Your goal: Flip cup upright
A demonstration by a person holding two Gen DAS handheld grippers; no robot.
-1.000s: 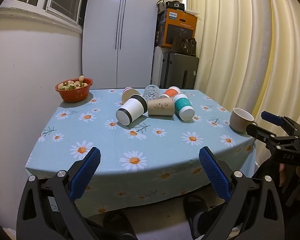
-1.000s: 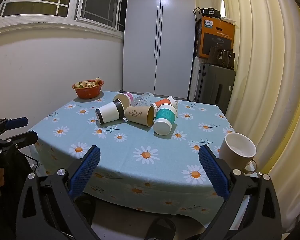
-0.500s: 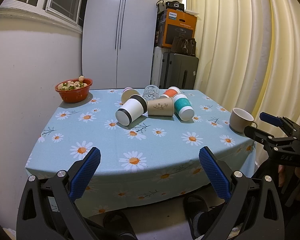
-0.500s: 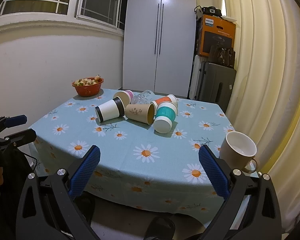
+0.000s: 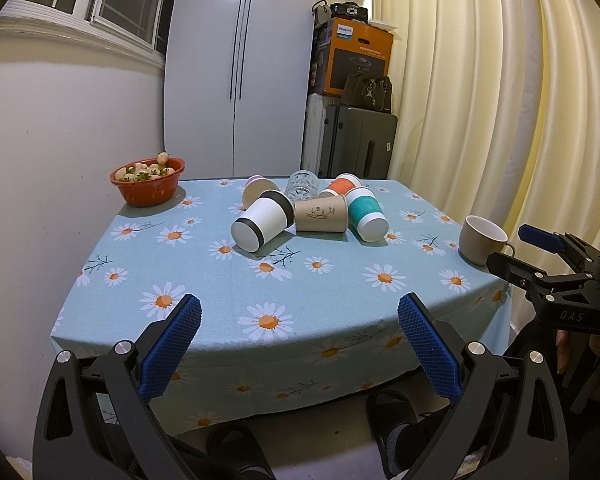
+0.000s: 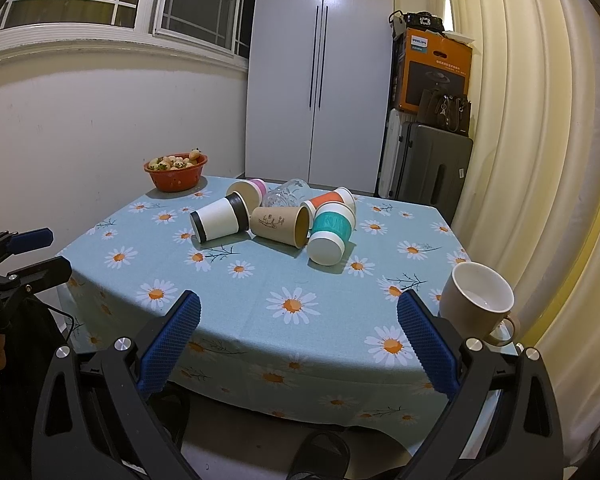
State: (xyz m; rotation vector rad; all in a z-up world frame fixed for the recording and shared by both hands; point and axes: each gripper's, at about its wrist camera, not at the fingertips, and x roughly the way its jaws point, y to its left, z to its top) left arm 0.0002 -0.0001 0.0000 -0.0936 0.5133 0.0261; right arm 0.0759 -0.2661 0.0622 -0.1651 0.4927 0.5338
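Several paper cups lie on their sides in a cluster mid-table: a white cup with black bands (image 5: 263, 223) (image 6: 220, 220), a brown kraft cup (image 5: 321, 213) (image 6: 280, 222), a teal-sleeved cup (image 5: 366, 214) (image 6: 331, 232), an orange cup (image 5: 340, 185) (image 6: 332, 199), a pink-rimmed cup (image 5: 258, 190) (image 6: 247, 192) and a clear glass (image 5: 301, 183) (image 6: 286, 196). A beige mug (image 5: 480, 239) (image 6: 478, 302) stands upright at the right edge. My left gripper (image 5: 299, 344) and right gripper (image 6: 298, 342) are open and empty, held before the table's near edge.
A red bowl of fruit (image 5: 148, 179) (image 6: 176, 171) sits at the far left corner. The daisy tablecloth (image 5: 268, 280) hangs over the near edge. A wall is left, curtains (image 5: 480, 100) right, a suitcase (image 5: 360, 146) behind. Feet in slippers show below.
Both grippers have drifted slightly; the views are almost the same. Nothing on the table has moved.
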